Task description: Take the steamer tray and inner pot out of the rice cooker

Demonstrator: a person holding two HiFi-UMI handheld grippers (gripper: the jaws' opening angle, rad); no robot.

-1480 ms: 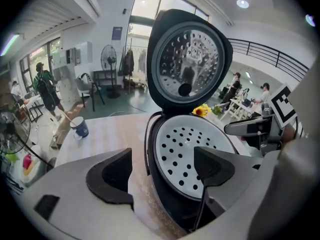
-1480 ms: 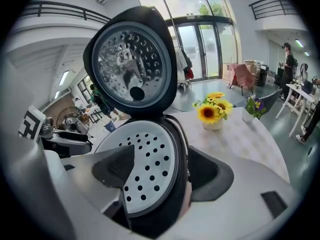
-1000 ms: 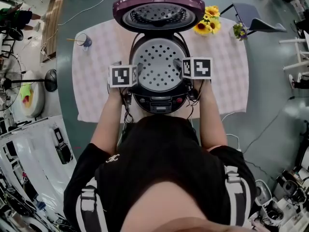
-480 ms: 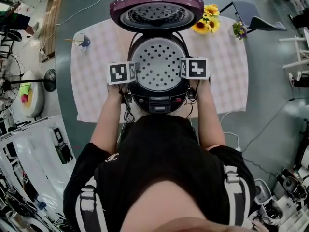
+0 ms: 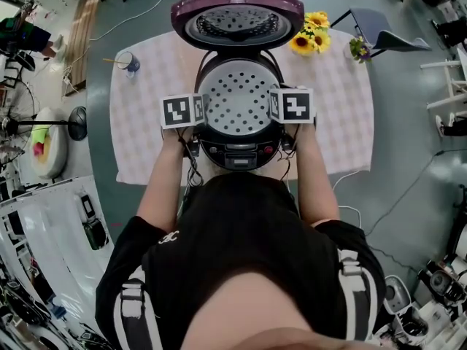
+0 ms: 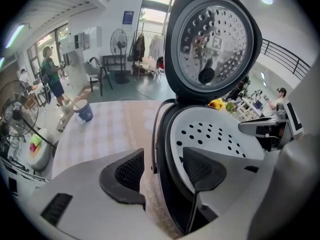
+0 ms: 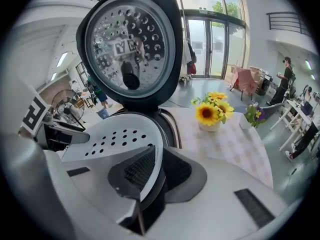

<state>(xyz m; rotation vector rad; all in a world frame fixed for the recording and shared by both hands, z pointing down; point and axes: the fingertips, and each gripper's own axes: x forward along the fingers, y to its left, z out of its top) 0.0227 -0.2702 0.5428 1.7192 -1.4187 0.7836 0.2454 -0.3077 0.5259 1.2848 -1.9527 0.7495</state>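
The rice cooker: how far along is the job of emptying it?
Done: the lid stands open. In hand: the right claw is closing, its pads on the steamer tray's right rim. The left claw is closing too, with the left edge between its jaws but not yet pinched. Left: the tray sits unlifted in the rice cooker, and the inner pot, hidden beneath, comes after.

Bright, even daylight; fisheye warping, dark vignetted corners.
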